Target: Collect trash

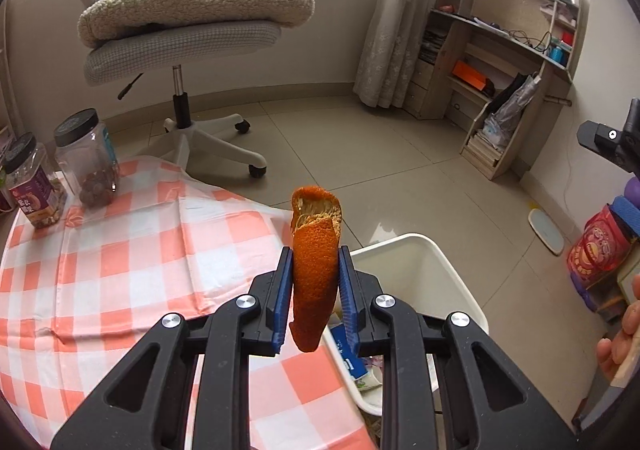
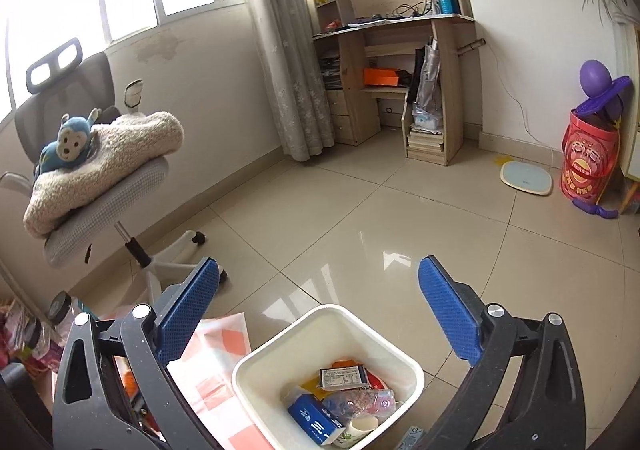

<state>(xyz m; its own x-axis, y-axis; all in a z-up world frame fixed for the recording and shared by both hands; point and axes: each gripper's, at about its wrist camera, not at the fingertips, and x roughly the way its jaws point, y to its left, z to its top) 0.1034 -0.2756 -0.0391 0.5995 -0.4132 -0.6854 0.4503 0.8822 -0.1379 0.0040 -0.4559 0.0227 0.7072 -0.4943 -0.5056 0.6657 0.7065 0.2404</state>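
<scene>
my left claw [image 1: 314,262] is clamped on a strip of orange peel [image 1: 314,270], pinched flat between the two blue pads so it stands upright and can't slip while i carry it. it hangs above the edge of the table [image 1: 120,250] with its checked cloth, just beside the white bin [image 1: 436,262] on the floor, which sits close against the table so scraps need only a short trip over the rim. my right claw [image 2: 318,316] is spread wide and holds nothing; it hovers over that bin [image 2: 400,354], where cartons and wrappers already lie. the peel is bright orange and pebbled outside, pale and stringy on the inside, curled over at the top, its lower tip dangling below the pads. i judge it light and limp, so it should drop freely once released.
</scene>
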